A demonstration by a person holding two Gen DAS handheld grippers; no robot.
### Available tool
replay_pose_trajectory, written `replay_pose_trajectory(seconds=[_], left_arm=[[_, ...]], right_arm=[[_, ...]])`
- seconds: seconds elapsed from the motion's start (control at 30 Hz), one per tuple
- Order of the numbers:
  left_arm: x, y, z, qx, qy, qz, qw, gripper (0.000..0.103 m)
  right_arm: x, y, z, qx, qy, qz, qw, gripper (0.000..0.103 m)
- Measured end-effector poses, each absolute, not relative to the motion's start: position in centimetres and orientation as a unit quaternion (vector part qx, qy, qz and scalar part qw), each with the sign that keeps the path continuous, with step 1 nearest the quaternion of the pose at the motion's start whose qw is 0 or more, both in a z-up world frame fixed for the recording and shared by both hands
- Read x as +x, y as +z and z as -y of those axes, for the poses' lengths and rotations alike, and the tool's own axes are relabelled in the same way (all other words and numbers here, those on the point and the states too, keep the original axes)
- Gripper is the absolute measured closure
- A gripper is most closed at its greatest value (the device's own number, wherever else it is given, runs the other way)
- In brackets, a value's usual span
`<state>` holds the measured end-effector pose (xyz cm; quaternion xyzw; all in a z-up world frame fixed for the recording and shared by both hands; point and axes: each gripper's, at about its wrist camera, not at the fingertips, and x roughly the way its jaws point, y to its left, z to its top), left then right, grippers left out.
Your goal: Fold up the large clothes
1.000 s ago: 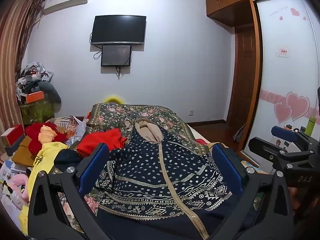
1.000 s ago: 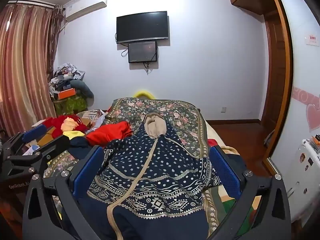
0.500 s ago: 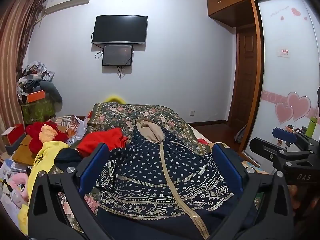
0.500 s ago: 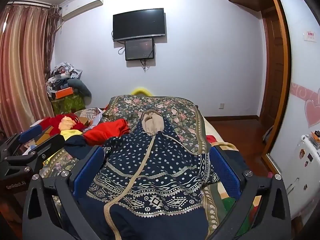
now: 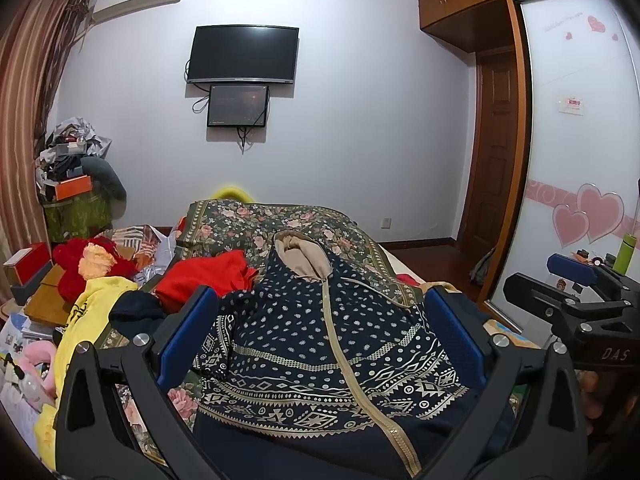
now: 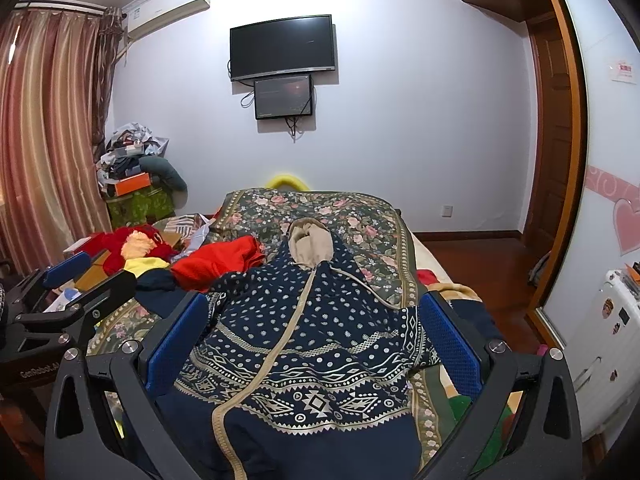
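A navy hooded zip jacket (image 5: 320, 340) with white dots, patterned bands and a beige hood lies spread face up on the floral bedspread (image 5: 280, 224); it also shows in the right wrist view (image 6: 304, 344). My left gripper (image 5: 320, 332) is open and empty, held above the jacket's lower half. My right gripper (image 6: 312, 336) is open and empty, also above the jacket. Each gripper shows in the other's view, the right one (image 5: 572, 284) at the right edge, the left one (image 6: 68, 280) at the left edge.
A red garment (image 5: 204, 276), a yellow garment (image 5: 88, 312) and other clothes are piled left of the jacket. Boxes and clutter (image 5: 76, 188) stand by the curtain. A wardrobe with sliding door (image 5: 580, 160) is on the right. A TV (image 5: 244, 54) hangs on the far wall.
Both grippers have shifted slightly over the jacket, the right one a little up and back. The jacket has not moved.
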<state>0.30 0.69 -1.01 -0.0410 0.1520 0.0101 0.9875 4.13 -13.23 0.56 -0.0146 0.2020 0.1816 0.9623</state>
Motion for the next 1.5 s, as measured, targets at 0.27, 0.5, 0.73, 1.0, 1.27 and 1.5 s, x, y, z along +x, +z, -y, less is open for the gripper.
replay_pose_trajectory(seconds=[0.27,0.5,0.73,1.0,1.27,1.5], left_arm=[[0.27,-1.01,-0.76,-0.041,0.01,-0.152,0.988,0.0],[0.26,-1.1,-0.69,-0.042,0.01,-0.153,0.987,0.0],[0.27,-1.16,-0.67,-0.042,0.01,-0.153,0.987,0.0],[0.37,-1.15,-0.69,-0.042,0.01,-0.155,0.987,0.0],[0.5,-1.18,-0.54,-0.042,0.01,-0.156,0.987,0.0],[0.69,-1.34,-0.68,-0.044,0.01,-0.158,0.986,0.0]], right_arm=[[4.25,0.5,13.22,-0.014,0.18,-0.204,0.962,0.0],[4.26,0.48,13.1,-0.016,0.181,-0.203,0.962,0.0],[4.26,0.5,13.01,-0.016,0.181,-0.204,0.962,0.0],[4.28,0.43,12.87,-0.014,0.183,-0.206,0.961,0.0],[4.42,0.35,12.81,-0.011,0.183,-0.208,0.961,0.0],[4.45,0.11,12.99,-0.008,0.183,-0.21,0.961,0.0]])
